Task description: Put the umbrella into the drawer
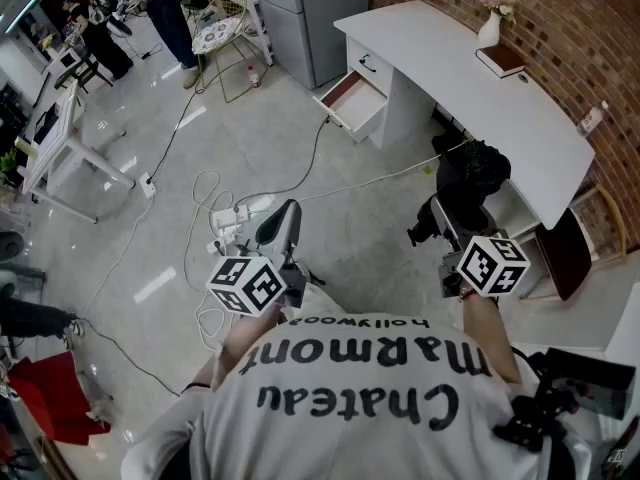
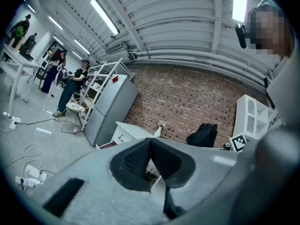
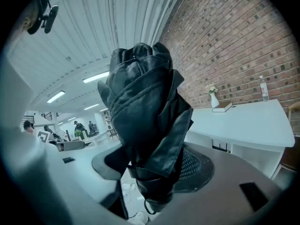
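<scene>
In the head view the white desk [image 1: 470,88] runs along the brick wall, and its top drawer [image 1: 350,98] at the left end stands pulled open, showing a reddish inside. My right gripper [image 1: 445,220] is shut on a folded black umbrella [image 1: 472,176], which it holds up in front of the desk. In the right gripper view the umbrella [image 3: 145,107] stands between the pads of the gripper [image 3: 154,172]. My left gripper [image 1: 283,218] hangs over the floor with its jaws shut and nothing in them [image 2: 150,146]. Its view shows the drawer [image 2: 104,146] and the umbrella [image 2: 202,135] ahead.
Cables and a power strip [image 1: 225,223] lie on the floor by my left gripper. A vase [image 1: 490,28] and a book [image 1: 500,61] sit on the desk. A chair [image 1: 565,253] stands at the desk's right, a grey cabinet [image 1: 310,18] behind. People stand far off at upper left.
</scene>
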Demonstrator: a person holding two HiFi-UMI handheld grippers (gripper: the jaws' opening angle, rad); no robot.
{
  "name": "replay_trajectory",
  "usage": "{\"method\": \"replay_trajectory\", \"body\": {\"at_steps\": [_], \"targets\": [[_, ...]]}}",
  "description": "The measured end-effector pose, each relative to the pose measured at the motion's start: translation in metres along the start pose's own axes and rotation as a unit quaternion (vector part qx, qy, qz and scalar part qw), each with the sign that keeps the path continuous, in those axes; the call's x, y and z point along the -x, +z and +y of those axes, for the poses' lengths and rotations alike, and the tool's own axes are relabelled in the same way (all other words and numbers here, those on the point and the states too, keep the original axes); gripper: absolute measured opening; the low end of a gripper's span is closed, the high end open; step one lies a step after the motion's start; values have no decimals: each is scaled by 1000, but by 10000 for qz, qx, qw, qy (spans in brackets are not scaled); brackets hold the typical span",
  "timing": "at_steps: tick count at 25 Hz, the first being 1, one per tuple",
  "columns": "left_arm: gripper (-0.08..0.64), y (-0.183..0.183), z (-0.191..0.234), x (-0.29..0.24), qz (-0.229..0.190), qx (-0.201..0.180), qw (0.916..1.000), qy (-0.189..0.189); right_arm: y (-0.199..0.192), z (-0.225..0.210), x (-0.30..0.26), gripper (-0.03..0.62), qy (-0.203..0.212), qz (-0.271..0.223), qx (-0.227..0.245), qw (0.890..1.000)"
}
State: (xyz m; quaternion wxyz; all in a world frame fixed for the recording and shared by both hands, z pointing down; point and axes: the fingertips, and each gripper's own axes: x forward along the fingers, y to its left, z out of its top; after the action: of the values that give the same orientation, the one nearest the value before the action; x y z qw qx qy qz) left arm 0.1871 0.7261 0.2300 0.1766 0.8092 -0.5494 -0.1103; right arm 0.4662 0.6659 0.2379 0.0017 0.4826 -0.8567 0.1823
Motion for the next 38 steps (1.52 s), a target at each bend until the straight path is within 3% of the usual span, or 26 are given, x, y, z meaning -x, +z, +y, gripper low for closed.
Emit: {"method": "replay_trajectory", "body": {"at_steps": [8,12,16,24,30,38], "targets": [[15,16,41,-5,41,161,9999,2,6,17,-32,261,-103,-53,-8,9999],[15,30,73,-18,82,241,9997,10,15,25,-60,261,-73,-163,-267,9995],[15,51,110,-37,138,256,9995,-97,28,42,-98,261,23,-355,-566,9978],[15,105,195,-84,458,437,9974,-331,69,78,-180,261,-40,-679,-629,9957],[15,138,244,-89,443,294,9983,-245,82,99,-223,261,-123,-786,-730,9942],[15,157,287,-92,293,537,9978,-252,78,108,-260,261,-248,-753,-735,9941]]}}
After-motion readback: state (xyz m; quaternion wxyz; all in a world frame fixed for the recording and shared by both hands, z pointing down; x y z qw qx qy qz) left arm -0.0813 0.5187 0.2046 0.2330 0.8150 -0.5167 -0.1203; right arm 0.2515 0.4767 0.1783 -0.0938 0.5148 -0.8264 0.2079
